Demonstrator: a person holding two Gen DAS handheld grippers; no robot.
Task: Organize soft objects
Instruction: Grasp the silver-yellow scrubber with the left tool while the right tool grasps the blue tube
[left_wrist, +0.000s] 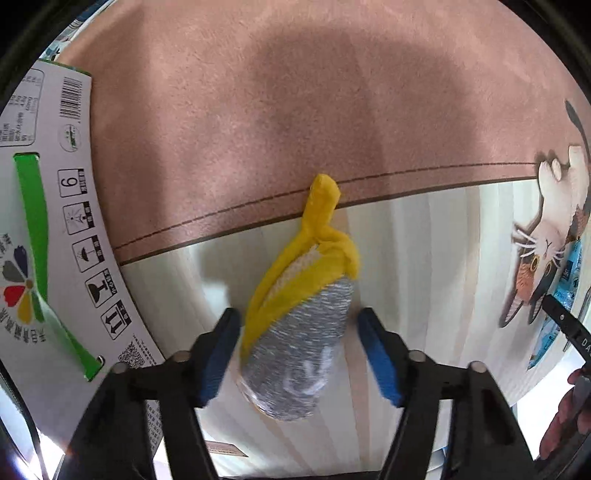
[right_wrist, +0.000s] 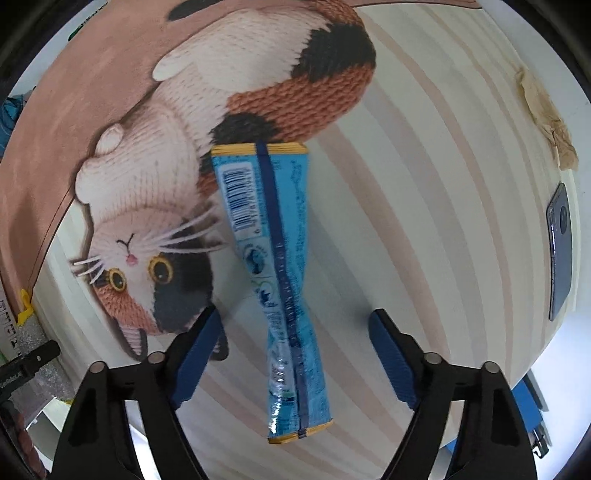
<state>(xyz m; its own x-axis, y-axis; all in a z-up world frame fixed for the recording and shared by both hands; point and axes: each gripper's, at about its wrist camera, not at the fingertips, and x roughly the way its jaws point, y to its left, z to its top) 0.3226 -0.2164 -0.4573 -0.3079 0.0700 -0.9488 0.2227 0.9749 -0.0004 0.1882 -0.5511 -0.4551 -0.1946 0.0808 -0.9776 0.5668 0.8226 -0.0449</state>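
Our left gripper (left_wrist: 299, 354) gapes wide w/ grey-yellow scrubber (left_wrist: 295, 332) between fingers, frame center; right gripper (right_wrist: 293, 358) wide around blue packet (right_wrist: 273, 280), center.

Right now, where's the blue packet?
Right wrist view: the blue packet lies lengthwise on the striped mat between the open right gripper fingers, its far end touching the printed cat.
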